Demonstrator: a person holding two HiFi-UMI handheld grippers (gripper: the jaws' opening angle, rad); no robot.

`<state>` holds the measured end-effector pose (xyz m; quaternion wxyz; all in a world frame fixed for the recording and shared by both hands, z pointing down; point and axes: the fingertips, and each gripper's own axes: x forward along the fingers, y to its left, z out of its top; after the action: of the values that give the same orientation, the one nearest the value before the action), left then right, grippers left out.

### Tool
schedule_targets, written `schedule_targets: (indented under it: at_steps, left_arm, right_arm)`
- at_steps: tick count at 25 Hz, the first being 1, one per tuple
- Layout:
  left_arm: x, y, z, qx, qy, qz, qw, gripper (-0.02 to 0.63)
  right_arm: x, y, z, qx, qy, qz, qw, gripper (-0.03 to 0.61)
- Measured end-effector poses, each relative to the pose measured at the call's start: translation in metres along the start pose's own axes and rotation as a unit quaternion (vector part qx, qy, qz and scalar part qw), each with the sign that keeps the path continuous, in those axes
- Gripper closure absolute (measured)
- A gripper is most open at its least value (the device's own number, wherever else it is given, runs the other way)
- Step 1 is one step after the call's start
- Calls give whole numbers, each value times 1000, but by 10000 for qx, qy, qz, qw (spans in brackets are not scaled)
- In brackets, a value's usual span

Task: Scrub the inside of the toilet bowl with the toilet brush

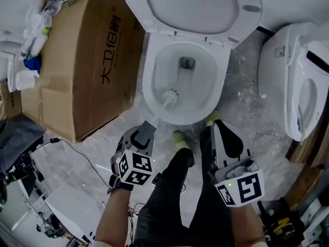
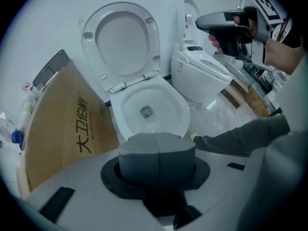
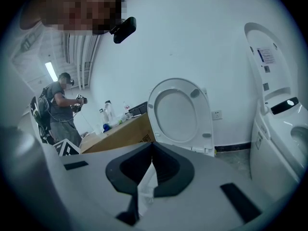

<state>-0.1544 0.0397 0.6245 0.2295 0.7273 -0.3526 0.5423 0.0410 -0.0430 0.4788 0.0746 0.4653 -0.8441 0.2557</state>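
Observation:
The white toilet bowl [image 1: 150,71] stands open, its seat and lid [image 1: 193,4] raised. A toilet brush [image 1: 170,96] has its white head down in the bowl's near-left side. Its pale handle slants back into my left gripper [image 1: 148,127], which is shut on it. In the left gripper view the grey pads [image 2: 156,150] are pressed together and hide the brush, with the bowl [image 2: 120,114] beyond. My right gripper [image 1: 220,126] is held near the bowl's front right, apart from it. Its jaws [image 3: 153,148] are shut, and a white scrap [image 3: 146,189] sits low in their seam.
A large cardboard box [image 1: 87,60] stands against the bowl's left side, with bottles [image 1: 31,40] behind it. A second white toilet [image 1: 293,81] is at the right. My legs and shoes [image 1: 180,140] are before the bowl. Another person [image 3: 62,109] stands far left.

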Motion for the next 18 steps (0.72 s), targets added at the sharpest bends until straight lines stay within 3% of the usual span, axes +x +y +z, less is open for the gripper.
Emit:
schedule_targets:
  at_steps: [9,18]
  left_arm:
    - [4,-46,26,-193,-289,-650,9973,462]
    - [19,-62,66,-626,-852,-869,9906,462]
  right_arm:
    - [-7,-13,0,45,22,-110,9999,561]
    - [-5,-21,-9,16,89,-109,9999,563]
